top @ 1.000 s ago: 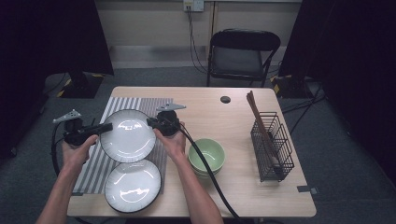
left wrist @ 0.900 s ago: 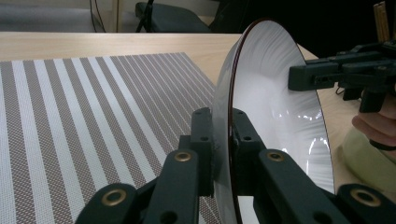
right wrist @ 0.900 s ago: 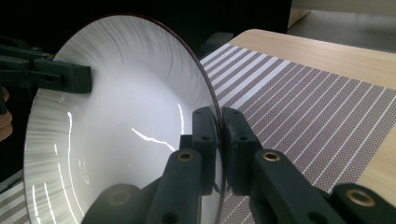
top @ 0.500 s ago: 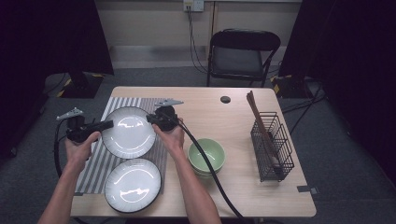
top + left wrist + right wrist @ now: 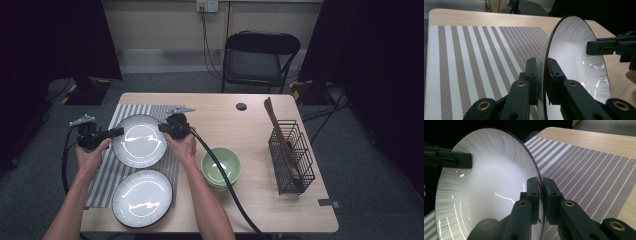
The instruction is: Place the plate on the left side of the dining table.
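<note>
Overhead, the white plate (image 5: 139,140) hangs over the striped mat (image 5: 111,175), left claw (image 5: 117,132) and right claw (image 5: 162,127) pinching opposite rims; a second plate (image 5: 142,198) lies just nearer, a green bowl (image 5: 220,167) rightward. In the left gripper view, jaws clamp the plate's rim (image 5: 543,75), bare mat (image 5: 474,55) beyond. The right gripper view matches: rim (image 5: 540,192) gripped, bench edge (image 5: 599,137) free.

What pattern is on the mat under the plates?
The mat has brown and white stripes; the left gripper view shows it best.

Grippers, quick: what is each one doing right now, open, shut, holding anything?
Left gripper: shut on the upper plate's left rim.
Right gripper: shut on the same plate's right rim.
</note>
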### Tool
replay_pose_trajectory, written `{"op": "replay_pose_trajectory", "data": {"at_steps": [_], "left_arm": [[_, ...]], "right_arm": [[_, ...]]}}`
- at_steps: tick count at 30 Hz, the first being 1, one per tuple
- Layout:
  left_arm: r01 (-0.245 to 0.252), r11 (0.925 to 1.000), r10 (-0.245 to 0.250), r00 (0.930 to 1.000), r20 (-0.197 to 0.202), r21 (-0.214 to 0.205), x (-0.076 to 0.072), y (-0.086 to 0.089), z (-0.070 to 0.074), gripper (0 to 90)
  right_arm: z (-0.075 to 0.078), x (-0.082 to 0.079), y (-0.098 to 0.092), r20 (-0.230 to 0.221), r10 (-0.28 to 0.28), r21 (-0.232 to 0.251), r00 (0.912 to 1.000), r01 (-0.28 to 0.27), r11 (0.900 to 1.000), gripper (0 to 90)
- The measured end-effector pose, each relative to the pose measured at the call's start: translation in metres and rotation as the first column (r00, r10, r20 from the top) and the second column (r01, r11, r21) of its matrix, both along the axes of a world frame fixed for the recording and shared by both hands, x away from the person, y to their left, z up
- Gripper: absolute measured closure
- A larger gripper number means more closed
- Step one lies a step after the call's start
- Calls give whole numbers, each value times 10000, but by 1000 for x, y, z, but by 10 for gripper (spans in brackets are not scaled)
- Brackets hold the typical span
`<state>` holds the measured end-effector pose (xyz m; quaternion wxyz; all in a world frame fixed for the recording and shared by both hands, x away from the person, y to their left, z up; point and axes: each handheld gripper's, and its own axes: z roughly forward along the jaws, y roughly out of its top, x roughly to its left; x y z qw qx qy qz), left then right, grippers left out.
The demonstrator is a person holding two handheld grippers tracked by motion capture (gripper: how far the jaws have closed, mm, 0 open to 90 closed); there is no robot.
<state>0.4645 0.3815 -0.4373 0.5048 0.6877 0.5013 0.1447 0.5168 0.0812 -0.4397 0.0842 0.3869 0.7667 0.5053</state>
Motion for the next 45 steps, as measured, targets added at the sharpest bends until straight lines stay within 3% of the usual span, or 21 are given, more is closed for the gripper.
{"op": "replay_pose_trajectory", "data": {"at_steps": [8,14,18,20,29,34,37,40,42,45], "left_arm": [[30,9997,-23,9995,-315,235,7,-7,-9,817],[-36,9999,40,9991,-412,111,7,-6,-18,821],[36,9991,-10,9981,-612,421,9,-8,-28,820],[38,9994,-19,9983,-574,335,11,-6,-29,829],[-186,9993,216,9955,-924,335,16,-3,-38,826],[-429,9972,494,9928,-1095,610,18,-1,-45,826],[-567,9980,601,9882,-1407,281,18,4,-53,826],[-591,9978,631,9868,-1493,313,17,8,-59,825],[-608,9980,627,9875,-1449,172,16,11,-60,830],[-619,9973,667,9890,-1322,401,16,10,-57,838]], "right_arm": [[-14,5,-5,-336,-215,60,9992,217,9997,835],[-19,6,-4,-423,-288,-61,9987,285,9996,830],[-25,7,-3,-532,-446,-271,9976,432,9987,833],[-29,8,-5,-703,-535,-210,9961,521,9984,772],[-25,3,-6,-650,-810,-27,9946,810,9967,607],[-29,-2,-11,-706,-952,-189,9930,941,9954,605],[-30,-6,-9,-691,-839,-328,9941,818,9961,573],[-32,-8,-9,-714,-868,-399,9937,841,9957,569],[-34,-9,-9,-704,-875,-536,9937,839,9950,571],[-37,-10,-9,-755,-910,-596,9930,866,9945,584]]}}
